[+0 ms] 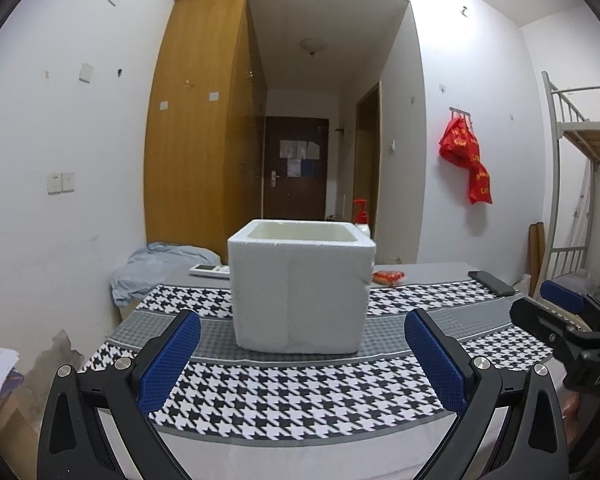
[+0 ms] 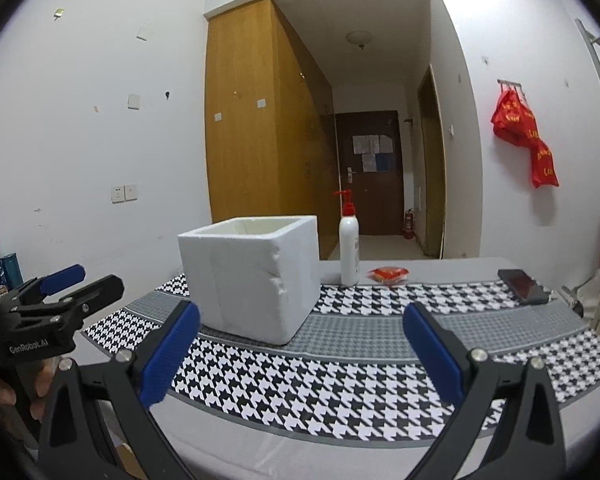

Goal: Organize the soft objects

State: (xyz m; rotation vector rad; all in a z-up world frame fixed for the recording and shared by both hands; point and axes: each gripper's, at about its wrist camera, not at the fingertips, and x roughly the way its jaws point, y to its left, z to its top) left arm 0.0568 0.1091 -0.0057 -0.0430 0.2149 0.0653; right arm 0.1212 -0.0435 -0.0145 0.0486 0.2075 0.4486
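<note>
A white foam box [image 1: 300, 292], open at the top, stands on a houndstooth cloth [image 1: 284, 384] on the table; it also shows in the right wrist view [image 2: 252, 276]. A small red soft packet [image 1: 388, 277] lies behind the box to the right, also in the right wrist view [image 2: 389, 274]. My left gripper [image 1: 302, 336] is open and empty, in front of the box. My right gripper [image 2: 300, 326] is open and empty, to the right of the box. Each gripper shows at the edge of the other's view.
A white pump bottle [image 2: 349, 250] with a red top stands behind the box. A black phone [image 2: 522, 286] lies at the far right of the table. A remote [image 1: 210, 270] and a blue cloth [image 1: 160, 268] lie at the far left. A bunk bed frame [image 1: 580, 152] stands at the right.
</note>
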